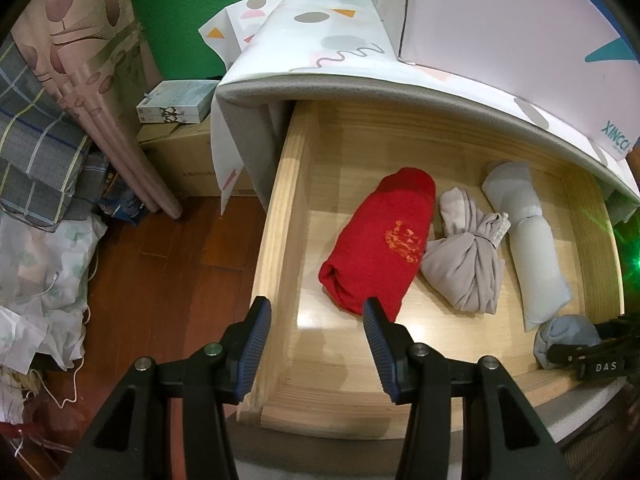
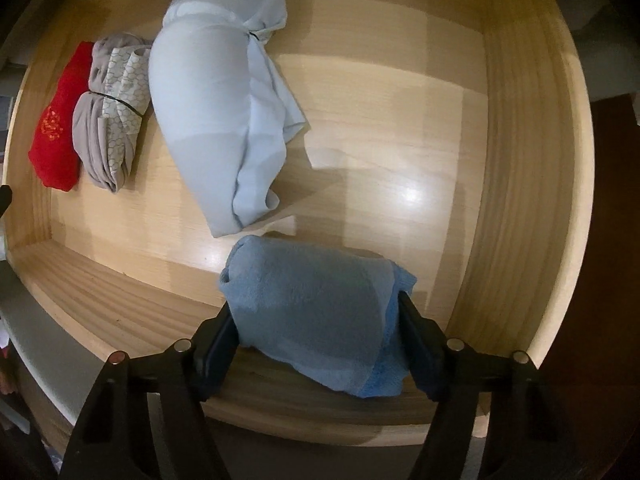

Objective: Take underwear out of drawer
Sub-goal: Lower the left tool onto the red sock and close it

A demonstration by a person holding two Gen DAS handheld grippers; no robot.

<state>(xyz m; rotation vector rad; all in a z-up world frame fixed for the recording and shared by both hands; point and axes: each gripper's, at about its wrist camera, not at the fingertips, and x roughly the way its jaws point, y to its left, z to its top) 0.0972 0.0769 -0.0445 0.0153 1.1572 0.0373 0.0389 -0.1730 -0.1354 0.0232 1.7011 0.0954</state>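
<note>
An open wooden drawer [image 1: 280,208] holds rolled underwear: a red roll [image 1: 380,240], a beige-grey roll [image 1: 464,256] and a pale blue roll [image 1: 528,240]. My right gripper [image 2: 316,340] is shut on a blue fleecy roll [image 2: 312,304] and holds it above the drawer's front wall [image 2: 120,300]; that roll also shows in the left wrist view [image 1: 564,340]. My left gripper [image 1: 316,344] is open and empty, over the drawer's front left corner, just short of the red roll. The red [image 2: 54,136], beige-grey [image 2: 108,140] and pale blue [image 2: 224,120] rolls lie behind the held roll.
A patterned cloth [image 1: 320,40] covers the cabinet top above the drawer. Cardboard boxes [image 1: 180,152], a curtain [image 1: 80,80] and piled bedding [image 1: 40,160] stand on the wooden floor [image 1: 160,272] to the left.
</note>
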